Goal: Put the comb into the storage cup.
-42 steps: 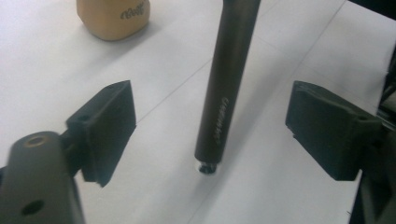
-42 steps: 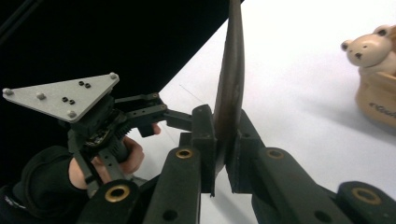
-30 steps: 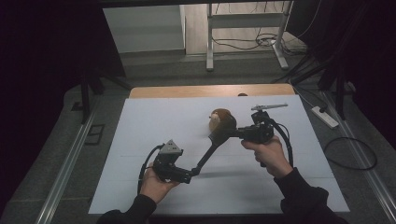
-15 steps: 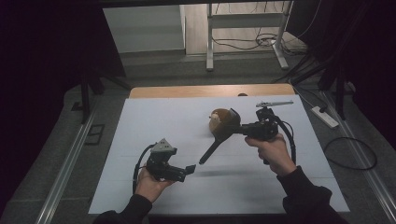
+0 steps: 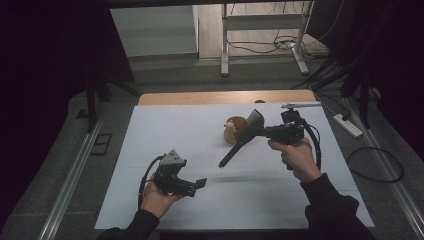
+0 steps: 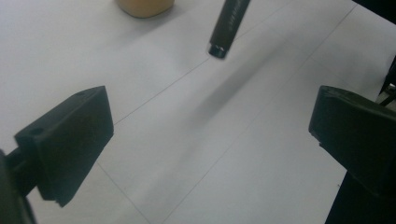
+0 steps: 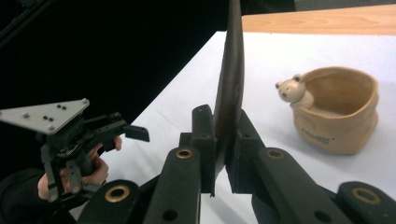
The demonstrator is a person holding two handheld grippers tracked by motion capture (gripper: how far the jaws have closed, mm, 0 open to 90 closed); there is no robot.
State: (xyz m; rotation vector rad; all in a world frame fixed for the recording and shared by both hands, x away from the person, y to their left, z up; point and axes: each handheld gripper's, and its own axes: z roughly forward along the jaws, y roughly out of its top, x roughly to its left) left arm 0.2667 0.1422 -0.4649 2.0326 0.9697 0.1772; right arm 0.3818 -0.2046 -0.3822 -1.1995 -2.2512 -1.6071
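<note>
My right gripper (image 5: 251,132) (image 7: 222,116) is shut on the flat blade of a black spatula (image 5: 234,151) (image 7: 231,70), held edge-up above the white table. The spatula's long handle (image 6: 227,23) slopes down to the left, and its end hangs free over the sheet. A tan bag-shaped pot with a small bear figure on its rim (image 5: 231,129) (image 7: 336,116) (image 6: 144,5) stands just behind the spatula. My left gripper (image 5: 201,183) (image 6: 210,135) (image 7: 135,132) is open near the front left, its jaws wide apart and empty, short of the handle's end.
A white sheet (image 5: 165,130) covers the table, with a strip of bare wood (image 5: 220,96) along the far edge. On the floor beyond are a power strip (image 5: 346,125), cables and a metal frame (image 5: 225,45). Dark curtains flank both sides.
My left gripper has drawn back from the handle's end toward the near-left edge. The right gripper has lifted the spatula and shifted it a little to the right.
</note>
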